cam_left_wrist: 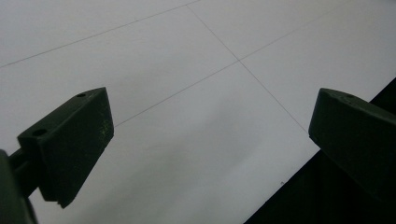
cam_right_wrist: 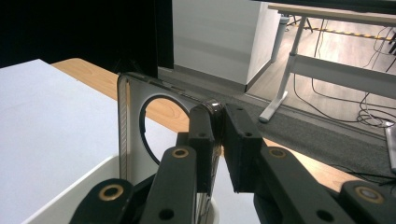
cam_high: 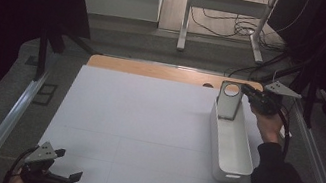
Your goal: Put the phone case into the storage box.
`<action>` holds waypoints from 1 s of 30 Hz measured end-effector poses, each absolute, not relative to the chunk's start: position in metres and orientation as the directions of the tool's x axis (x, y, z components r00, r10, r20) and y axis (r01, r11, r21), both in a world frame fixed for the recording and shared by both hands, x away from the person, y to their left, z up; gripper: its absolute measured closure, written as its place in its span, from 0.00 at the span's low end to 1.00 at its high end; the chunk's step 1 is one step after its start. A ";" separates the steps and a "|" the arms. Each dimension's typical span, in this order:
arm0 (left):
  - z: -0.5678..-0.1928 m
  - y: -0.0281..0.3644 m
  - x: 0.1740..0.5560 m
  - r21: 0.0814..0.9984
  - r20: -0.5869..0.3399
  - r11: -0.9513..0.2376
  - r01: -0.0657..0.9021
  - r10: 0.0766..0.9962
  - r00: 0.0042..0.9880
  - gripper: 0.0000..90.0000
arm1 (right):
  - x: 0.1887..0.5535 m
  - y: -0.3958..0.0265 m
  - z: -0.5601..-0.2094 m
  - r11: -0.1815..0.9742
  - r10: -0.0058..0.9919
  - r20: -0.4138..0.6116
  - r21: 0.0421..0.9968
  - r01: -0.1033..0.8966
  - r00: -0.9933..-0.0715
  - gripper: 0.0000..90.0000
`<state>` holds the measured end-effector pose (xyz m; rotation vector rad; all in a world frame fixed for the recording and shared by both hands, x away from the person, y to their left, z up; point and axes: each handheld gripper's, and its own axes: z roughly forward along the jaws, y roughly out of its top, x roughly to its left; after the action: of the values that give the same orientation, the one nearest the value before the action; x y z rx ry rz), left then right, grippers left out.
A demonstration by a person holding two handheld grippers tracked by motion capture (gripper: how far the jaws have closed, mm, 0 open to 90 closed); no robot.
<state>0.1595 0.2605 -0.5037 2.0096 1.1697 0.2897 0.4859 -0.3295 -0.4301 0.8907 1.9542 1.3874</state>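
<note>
A grey, see-through phone case (cam_high: 228,103) with a round camera hole stands upright at the far end of a long white bin (cam_high: 232,176). My right gripper (cam_high: 245,91) is shut on the case's upper right edge. In the right gripper view the pads (cam_right_wrist: 220,126) pinch the thin rim of the case (cam_right_wrist: 133,121), whose lower part goes down into the bin (cam_right_wrist: 70,196). My left gripper (cam_high: 69,165) hovers at the near left corner of the white mat (cam_high: 143,134). It is open, jaws wide apart (cam_left_wrist: 210,135), with nothing between them.
The white mat covers a wooden table whose far edge (cam_high: 154,71) shows. Metal rails (cam_high: 8,125) run along both sides. A desk frame (cam_high: 226,11) and floor cables (cam_high: 243,29) lie beyond the table. The mat's near edge (cam_left_wrist: 299,172) drops into darkness.
</note>
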 end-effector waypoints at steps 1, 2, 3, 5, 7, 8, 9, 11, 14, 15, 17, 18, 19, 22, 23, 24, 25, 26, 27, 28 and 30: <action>-0.504 0.260 0.160 0.719 -0.178 -0.275 0.638 0.815 0.551 0.01 | 0.486 -0.330 -0.431 0.238 0.787 -0.075 0.952 0.190 -0.612 0.90; -0.504 0.260 0.160 0.719 -0.178 -0.275 0.638 0.815 0.551 0.01 | 0.486 -0.330 -0.431 0.238 0.787 -0.075 0.952 0.190 -0.612 0.90; -0.504 0.260 0.160 0.719 -0.178 -0.275 0.638 0.815 0.551 0.01 | 0.486 -0.331 -0.431 0.239 0.786 -0.073 0.952 0.192 -0.614 0.90; -0.504 0.261 0.160 0.719 -0.178 -0.275 0.638 0.815 0.551 0.01 | 0.486 -0.331 -0.432 0.226 0.792 -0.066 0.955 0.190 -0.607 0.90; -0.504 0.261 0.160 0.719 -0.177 -0.275 0.638 0.815 0.551 0.01 | 0.486 -0.331 -0.433 0.223 0.793 -0.064 0.956 0.192 -0.606 0.90; -0.504 0.260 0.160 0.719 -0.178 -0.275 0.638 0.815 0.551 0.01 | 0.486 -0.332 -0.433 0.223 0.793 -0.062 0.955 0.194 -0.607 0.89; -0.504 0.260 0.160 0.719 -0.177 -0.275 0.638 0.815 0.551 0.01 | 0.486 -0.332 -0.433 0.224 0.794 -0.063 0.955 0.194 -0.605 0.88; -0.504 0.260 0.160 0.719 -0.177 -0.276 0.638 0.816 0.551 0.01 | 0.486 -0.332 -0.433 0.225 0.795 -0.064 0.955 0.195 -0.604 0.86; -0.504 0.260 0.160 0.718 -0.177 -0.276 0.639 0.816 0.551 0.01 | 0.486 -0.331 -0.433 0.230 0.800 -0.069 0.953 0.198 -0.597 0.83; -0.504 0.260 0.160 0.719 -0.177 -0.276 0.638 0.815 0.551 0.01 | 0.487 -0.330 -0.433 0.229 0.800 -0.067 0.953 0.200 -0.596 0.83; -0.504 0.260 0.160 0.719 -0.177 -0.276 0.638 0.815 0.551 0.01 | 0.487 -0.330 -0.433 0.229 0.801 -0.067 0.952 0.202 -0.595 0.82; -0.504 0.260 0.160 0.719 -0.177 -0.276 0.638 0.815 0.551 0.01 | 0.487 -0.330 -0.433 0.232 0.803 -0.069 0.951 0.204 -0.592 0.81; -0.504 0.260 0.160 0.719 -0.177 -0.275 0.639 0.816 0.551 0.01 | 0.487 -0.330 -0.433 0.236 0.800 -0.069 0.949 0.208 -0.596 0.80; -0.504 0.260 0.160 0.719 -0.177 -0.275 0.639 0.816 0.550 0.01 | 0.488 -0.329 -0.433 0.238 0.803 -0.069 0.948 0.212 -0.592 0.76; -0.504 0.261 0.160 0.719 -0.177 -0.274 0.639 0.816 0.550 0.01 | 0.487 -0.328 -0.433 0.242 0.804 -0.073 0.947 0.213 -0.590 0.75; -0.504 0.261 0.160 0.720 -0.175 -0.277 0.637 0.816 0.552 0.01 | 0.487 -0.328 -0.433 0.242 0.805 -0.072 0.946 0.215 -0.589 0.73; -0.504 0.261 0.160 0.720 -0.175 -0.277 0.637 0.816 0.552 0.01 | 0.487 -0.328 -0.433 0.242 0.805 -0.072 0.946 0.215 -0.589 0.73; -0.504 0.261 0.160 0.720 -0.175 -0.276 0.637 0.816 0.551 0.01 | 0.487 -0.327 -0.433 0.239 0.805 -0.064 0.945 0.224 -0.590 0.71; -0.504 0.261 0.159 0.721 -0.175 -0.275 0.636 0.816 0.551 0.01 | 0.487 -0.327 -0.432 0.241 0.805 -0.062 0.943 0.229 -0.590 0.68; -0.504 0.261 0.159 0.721 -0.176 -0.275 0.636 0.816 0.551 0.01 | 0.486 -0.327 -0.432 0.246 0.805 -0.064 0.941 0.233 -0.589 0.66; -0.503 0.261 0.159 0.721 -0.177 -0.274 0.636 0.815 0.552 0.01 | 0.486 -0.327 -0.431 0.251 0.801 -0.063 0.938 0.238 -0.595 0.64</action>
<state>0.1594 0.2613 -0.5035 2.0075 1.1677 0.2920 0.4855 -0.3270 -0.4314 0.9415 1.9809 1.3434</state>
